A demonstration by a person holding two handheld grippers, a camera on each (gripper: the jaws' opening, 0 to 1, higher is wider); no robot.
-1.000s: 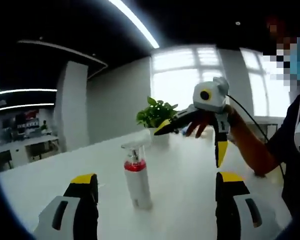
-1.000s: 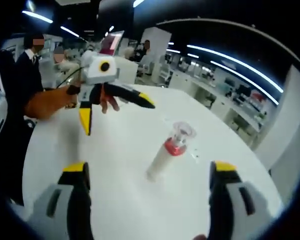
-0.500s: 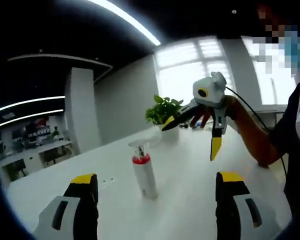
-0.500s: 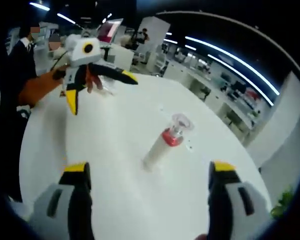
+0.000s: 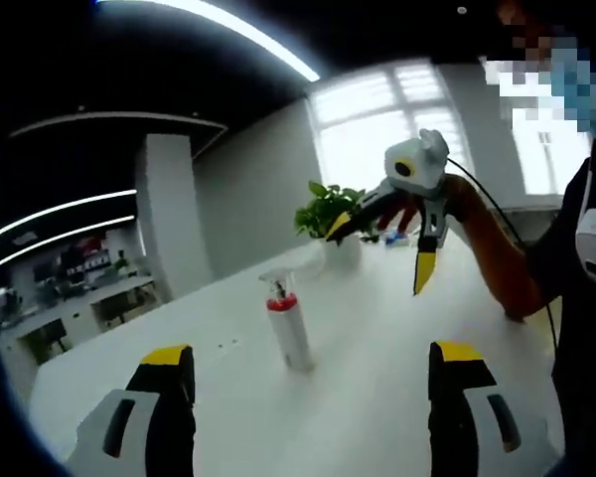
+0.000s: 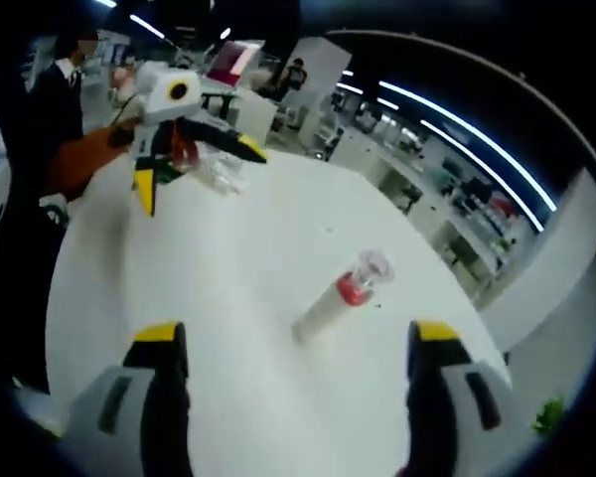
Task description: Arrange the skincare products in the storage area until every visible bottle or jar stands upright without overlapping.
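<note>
In the left gripper view, the left gripper (image 5: 308,383) stands released at the bottom, its black, yellow-tipped jaws spread wide over the round white table (image 5: 368,397). Between them, farther off, the white pump bottle with a red collar and clear cap (image 5: 287,322) stands upright on the tabletop, touching nothing else; no writing on it can be read. Behind it sits a leafy green plant in a white pot (image 5: 336,224). To the right the right gripper (image 5: 387,253) hangs above the table, jaws splayed and holding nothing.

In the right gripper view, the left gripper (image 6: 194,174) hovers at upper left, and the bottle (image 6: 340,298) stands right of centre.
</note>
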